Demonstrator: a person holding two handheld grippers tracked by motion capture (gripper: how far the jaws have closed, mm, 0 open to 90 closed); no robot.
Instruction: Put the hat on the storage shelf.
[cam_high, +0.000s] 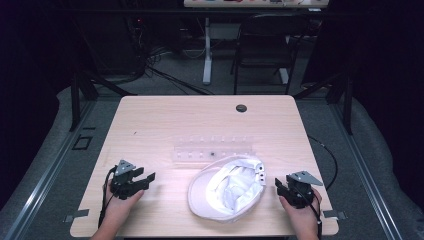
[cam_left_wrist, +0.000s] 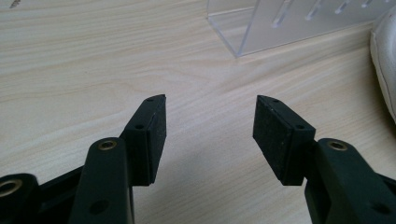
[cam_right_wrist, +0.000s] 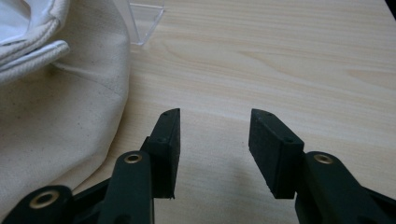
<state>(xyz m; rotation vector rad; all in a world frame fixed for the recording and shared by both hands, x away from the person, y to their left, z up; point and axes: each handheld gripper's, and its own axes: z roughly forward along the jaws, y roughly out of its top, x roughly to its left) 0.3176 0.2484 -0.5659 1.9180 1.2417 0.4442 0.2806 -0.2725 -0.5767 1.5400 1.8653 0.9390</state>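
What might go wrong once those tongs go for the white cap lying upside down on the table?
The cap is soft fabric, so tongs closing on it might pinch one loose fold and let the rest sag or slip. It also lies right against the clear plastic rack, so tugging it could knock the rack along. Both the left tongs and right tongs stand open, holding nothing.
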